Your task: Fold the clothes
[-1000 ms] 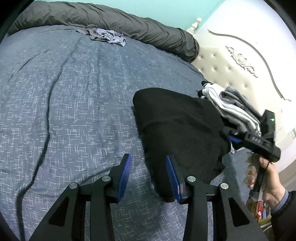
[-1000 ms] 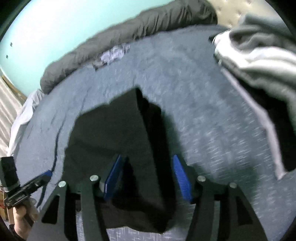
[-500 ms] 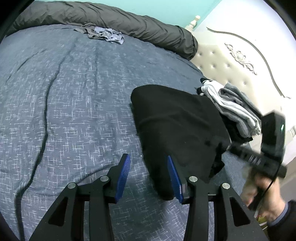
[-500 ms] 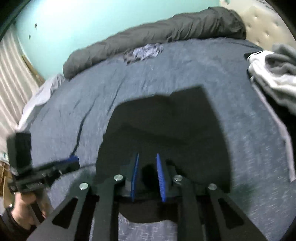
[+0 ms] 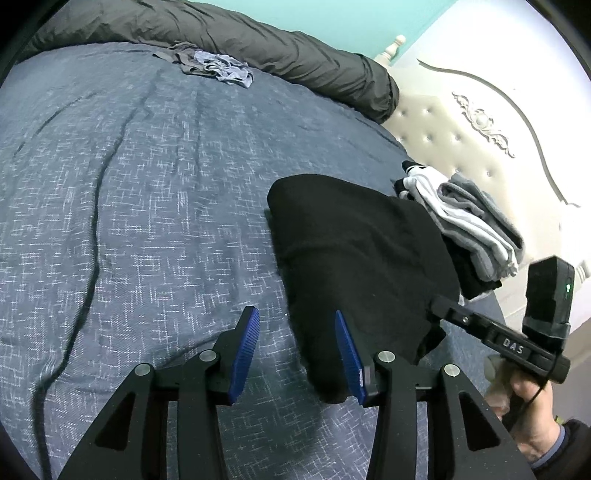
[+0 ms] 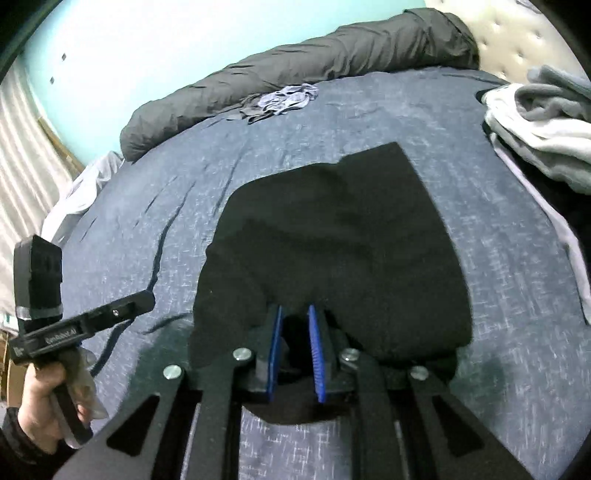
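One blue-grey bedspread (image 5: 147, 221) (speckled) beneath teal wall (image 5: 332, 18), tufted headboard (image 5: 443, 136).

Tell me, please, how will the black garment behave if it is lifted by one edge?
The black garment probably hangs limp: it lies in soft folds on the bed. It is likely light, and its folded layers may slide open, since only the closing right tool pinches its near edge.
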The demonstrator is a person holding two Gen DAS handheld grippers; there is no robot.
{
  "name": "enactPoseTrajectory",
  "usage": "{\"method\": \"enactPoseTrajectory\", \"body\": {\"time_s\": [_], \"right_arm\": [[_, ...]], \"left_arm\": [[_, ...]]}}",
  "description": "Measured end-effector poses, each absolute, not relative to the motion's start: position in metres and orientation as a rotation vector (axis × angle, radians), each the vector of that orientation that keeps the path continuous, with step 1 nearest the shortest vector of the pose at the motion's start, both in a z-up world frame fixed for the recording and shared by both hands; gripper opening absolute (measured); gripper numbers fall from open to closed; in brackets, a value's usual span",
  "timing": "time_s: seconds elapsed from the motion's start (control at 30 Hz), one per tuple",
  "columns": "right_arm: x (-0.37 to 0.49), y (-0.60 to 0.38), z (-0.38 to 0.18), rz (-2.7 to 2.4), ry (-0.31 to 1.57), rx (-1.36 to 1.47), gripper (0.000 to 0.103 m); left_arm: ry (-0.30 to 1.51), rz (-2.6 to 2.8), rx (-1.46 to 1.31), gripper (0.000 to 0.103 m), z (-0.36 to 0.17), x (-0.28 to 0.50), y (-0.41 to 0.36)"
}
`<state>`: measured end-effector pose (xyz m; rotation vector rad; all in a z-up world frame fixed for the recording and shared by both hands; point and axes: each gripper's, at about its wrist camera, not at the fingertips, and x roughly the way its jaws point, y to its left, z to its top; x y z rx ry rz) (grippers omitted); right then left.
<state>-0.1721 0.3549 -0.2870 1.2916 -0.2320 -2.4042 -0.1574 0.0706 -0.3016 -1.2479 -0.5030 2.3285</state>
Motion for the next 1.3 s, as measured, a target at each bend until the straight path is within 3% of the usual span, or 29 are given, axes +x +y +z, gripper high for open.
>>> {"method": "enactPoseTrajectory", "body": {"time_s": [0.17,0.33,0.5,0.67,0.77,0.87,0.93,1.03,1.3], "right_arm": [[-0.157,0.374,-0.293,-2.426,-0.362,1.327,0.016],[-0.144,0.388,-0.300,-2.450,-0.477,1.381,0.026],[-0.134,0.374,-0.301,-2.410,-0.495,1.405,0.028],[-0.127,0.360,-0.306,-2.348,-0.555,1.435,0.038],[-0.128,0.366,-0.311,-2.362,-0.630,1.462,0.063],[-0.129,0.381,-0.322,-2.338,-0.799,1.491,0.067],[-0.131,0.388,-0.327,-2.327,-0.883,1.493,0.077],[-0.135,0.388,-0.328,-2.318,-0.924,1.479,0.077],[-0.152,0.381,-0.332,-2.309,-0.985,1.487,0.078]], "left_arm": [[-0.504,2.321,-1.259,0.049,-0.305,-0.158,0.074],[-0.504,2.326,-1.262,0.049,-0.305,-0.156,0.070],[-0.530,2.350,-1.242,0.049,-0.298,-0.149,0.056],[-0.550,2.349,-1.239,0.051,-0.296,-0.144,0.046],[-0.563,2.337,-1.240,0.061,-0.295,-0.147,0.045],[-0.561,2.316,-1.249,0.063,-0.295,-0.157,0.052],[-0.556,2.299,-1.258,0.068,-0.296,-0.167,0.059],[-0.530,2.269,-1.276,0.076,-0.297,-0.189,0.072],[-0.560,2.211,-1.342,0.078,-0.311,-0.264,0.096]]}}
